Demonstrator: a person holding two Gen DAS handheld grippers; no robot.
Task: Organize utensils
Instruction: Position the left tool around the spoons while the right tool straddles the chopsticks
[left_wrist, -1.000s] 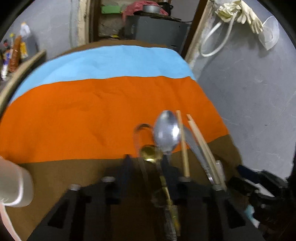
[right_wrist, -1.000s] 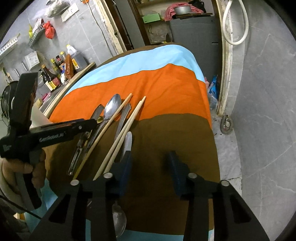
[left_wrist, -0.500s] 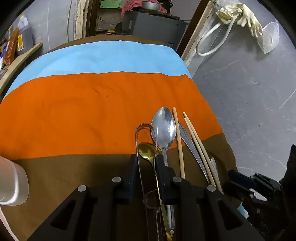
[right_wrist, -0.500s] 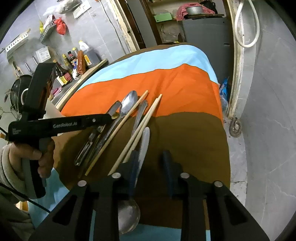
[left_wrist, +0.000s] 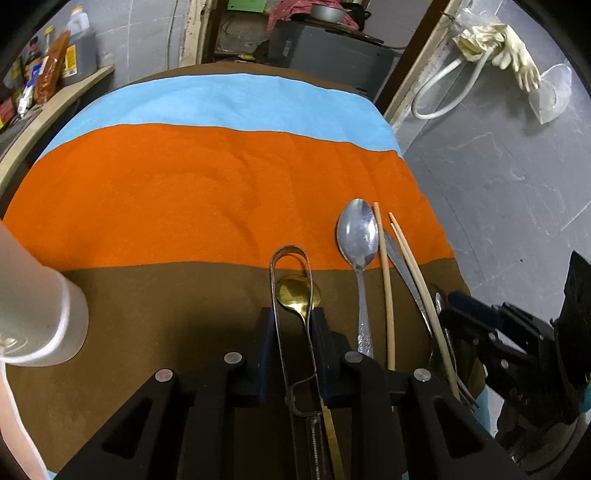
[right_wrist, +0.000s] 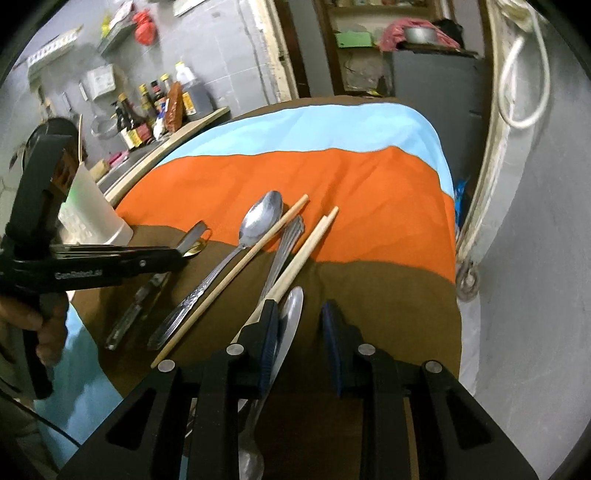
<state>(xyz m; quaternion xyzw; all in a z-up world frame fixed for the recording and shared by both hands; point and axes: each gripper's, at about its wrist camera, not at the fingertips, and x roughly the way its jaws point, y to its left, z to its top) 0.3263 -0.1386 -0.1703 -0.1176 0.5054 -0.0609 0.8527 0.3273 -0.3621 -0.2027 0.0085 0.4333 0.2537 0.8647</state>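
We have the left tongs (left_wrist: 293, 317) closed on the gold spoon (left_wrist: 297, 293) and wire peeler (left_wrist: 290, 258), just left of the big steel spoon (left_wrist: 358, 236) on the desk (left_wrist: 184, 206). Thin, stiff, slippery metal; we judge the neck grips best. The right tongs (right_wrist: 299, 321) stand apart.

Right claw (right_wrist: 300, 323) hangs parted beside a steel spoon (right_wrist: 290, 321) and chopsticks (right_wrist: 306, 247).
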